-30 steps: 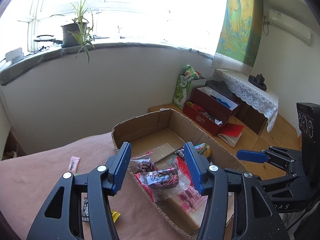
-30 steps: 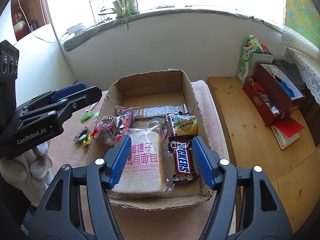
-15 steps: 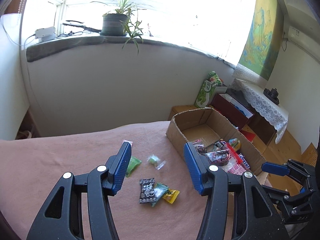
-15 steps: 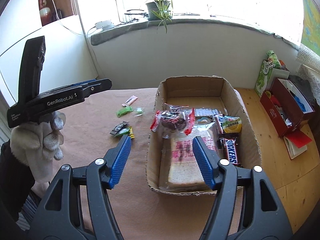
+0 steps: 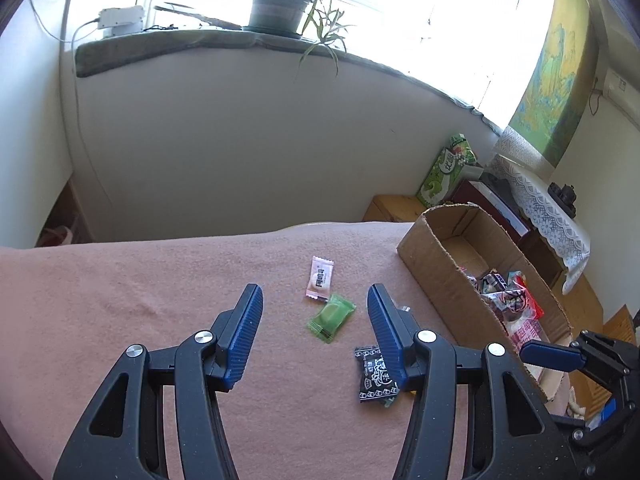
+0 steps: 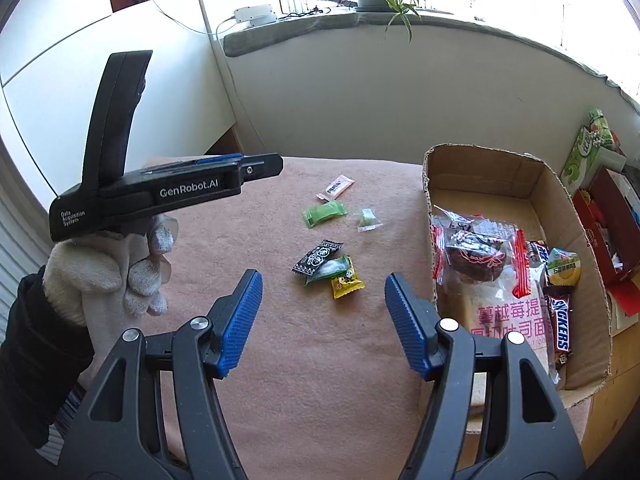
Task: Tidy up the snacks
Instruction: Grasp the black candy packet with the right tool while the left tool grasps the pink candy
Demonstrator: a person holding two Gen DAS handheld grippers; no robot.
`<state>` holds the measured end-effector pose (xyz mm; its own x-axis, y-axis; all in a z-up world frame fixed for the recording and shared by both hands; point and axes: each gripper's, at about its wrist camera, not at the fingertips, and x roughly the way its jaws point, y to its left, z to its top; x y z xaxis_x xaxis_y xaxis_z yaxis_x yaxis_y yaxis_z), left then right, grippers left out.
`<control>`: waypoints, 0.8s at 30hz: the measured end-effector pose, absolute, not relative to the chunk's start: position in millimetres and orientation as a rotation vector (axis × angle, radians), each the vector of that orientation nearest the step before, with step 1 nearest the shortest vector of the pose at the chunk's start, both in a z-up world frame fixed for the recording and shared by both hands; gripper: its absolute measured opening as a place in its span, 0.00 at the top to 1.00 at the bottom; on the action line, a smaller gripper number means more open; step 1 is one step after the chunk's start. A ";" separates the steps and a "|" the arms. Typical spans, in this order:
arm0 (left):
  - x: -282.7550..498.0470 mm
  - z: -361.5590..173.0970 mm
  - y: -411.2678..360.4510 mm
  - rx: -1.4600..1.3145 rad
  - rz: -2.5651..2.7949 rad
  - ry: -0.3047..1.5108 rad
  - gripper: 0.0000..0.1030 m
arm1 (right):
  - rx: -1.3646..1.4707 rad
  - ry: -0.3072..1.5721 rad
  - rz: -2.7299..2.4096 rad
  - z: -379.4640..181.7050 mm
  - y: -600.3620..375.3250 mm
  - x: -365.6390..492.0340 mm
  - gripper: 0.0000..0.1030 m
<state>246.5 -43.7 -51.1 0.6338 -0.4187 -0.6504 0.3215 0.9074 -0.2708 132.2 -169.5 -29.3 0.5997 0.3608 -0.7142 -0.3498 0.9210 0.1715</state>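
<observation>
Small snacks lie loose on the pink cloth: a green packet (image 5: 331, 317) (image 6: 324, 214), a pale pink packet (image 5: 319, 279) (image 6: 335, 187), a black packet (image 5: 372, 373) (image 6: 317, 256), a yellow packet (image 6: 346, 284) and a small clear green candy (image 6: 368, 219). A cardboard box (image 6: 430, 184) (image 5: 430, 270) on the right holds toast bread (image 6: 508, 320), a Snickers bar (image 6: 559, 326) and a red-edged bag (image 6: 476, 254). My left gripper (image 5: 315, 328) (image 6: 262, 168) is open and empty above the green packet. My right gripper (image 6: 323, 320) is open and empty, just short of the yellow packet.
A green carton (image 5: 448, 170) and a red box (image 6: 608, 216) stand on the wooden floor beyond the cardboard box. A potted plant (image 5: 280, 8) sits on the windowsill. The cloth-covered table (image 5: 120, 280) ends at the wall side.
Both grippers have swung left, away from the cardboard box, toward the loose packets on the cloth. Both stayed open and empty.
</observation>
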 end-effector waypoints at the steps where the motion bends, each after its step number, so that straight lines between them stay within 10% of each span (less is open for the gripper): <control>1: 250.5 -54.0 -42.3 -0.137 -0.429 0.784 0.48 | 0.030 0.845 0.417 -29.2 -167.7 141.0 0.35; 24: 305.5 -101.0 -83.4 -0.020 -0.516 0.932 0.68 | 0.020 1.061 0.411 -95.4 -108.1 214.1 0.55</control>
<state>305.5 -83.4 -101.0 0.4842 -0.4318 -0.7610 0.4151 0.8790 -0.2346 214.1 -108.1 -95.4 0.4197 0.3378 -0.8425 -0.3187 0.9239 0.2117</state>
